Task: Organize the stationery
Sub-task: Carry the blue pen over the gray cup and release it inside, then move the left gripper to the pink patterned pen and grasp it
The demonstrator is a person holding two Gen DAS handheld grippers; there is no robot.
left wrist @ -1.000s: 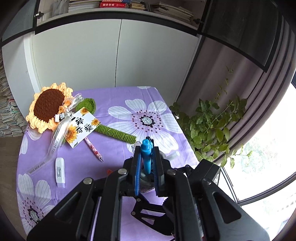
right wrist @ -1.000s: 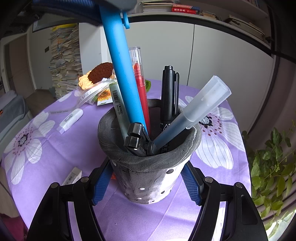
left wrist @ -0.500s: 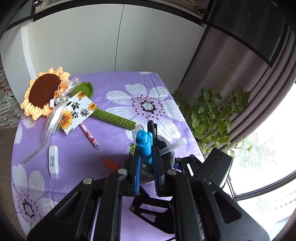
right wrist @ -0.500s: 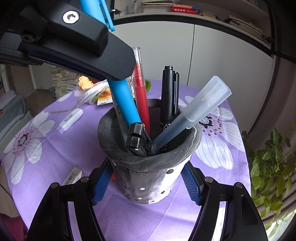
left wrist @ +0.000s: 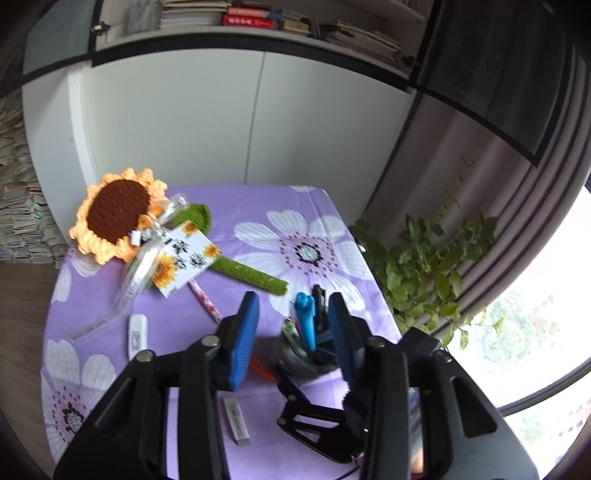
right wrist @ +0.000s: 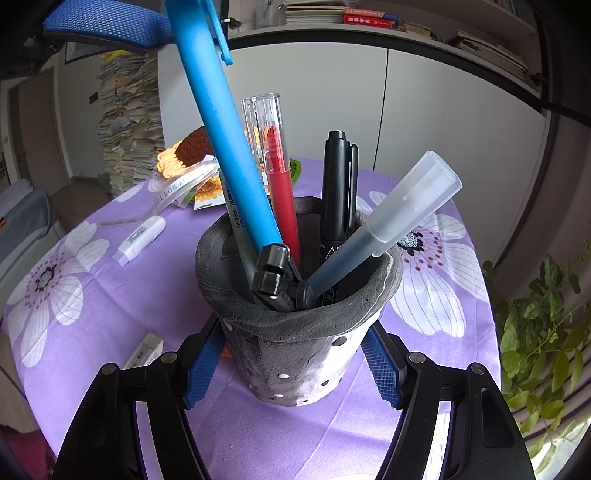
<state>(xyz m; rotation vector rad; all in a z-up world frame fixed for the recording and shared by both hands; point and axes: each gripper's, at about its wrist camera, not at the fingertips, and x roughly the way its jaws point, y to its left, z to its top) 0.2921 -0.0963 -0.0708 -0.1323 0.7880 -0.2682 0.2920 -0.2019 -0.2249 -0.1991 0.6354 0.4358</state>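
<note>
A grey pen cup stands on the purple flowered cloth, and my right gripper is shut on its sides. Standing in the cup are a blue pen, a red pen, a black marker and a frosted-cap pen. In the left wrist view my left gripper hangs above the cup. Its jaws are opening, and the blue pen stands between them, untouched by either pad. One blue pad shows at the top left of the right wrist view.
On the cloth lie a white correction tape, a pink pen, an orange pen and a small eraser. A crochet sunflower with a card lies at the far left. A leafy plant grows beyond the table's right edge.
My left gripper let go of the blue pen, which now rests in the cup. Its jaws have spread apart and it has lifted. The right gripper and cup have not moved.
</note>
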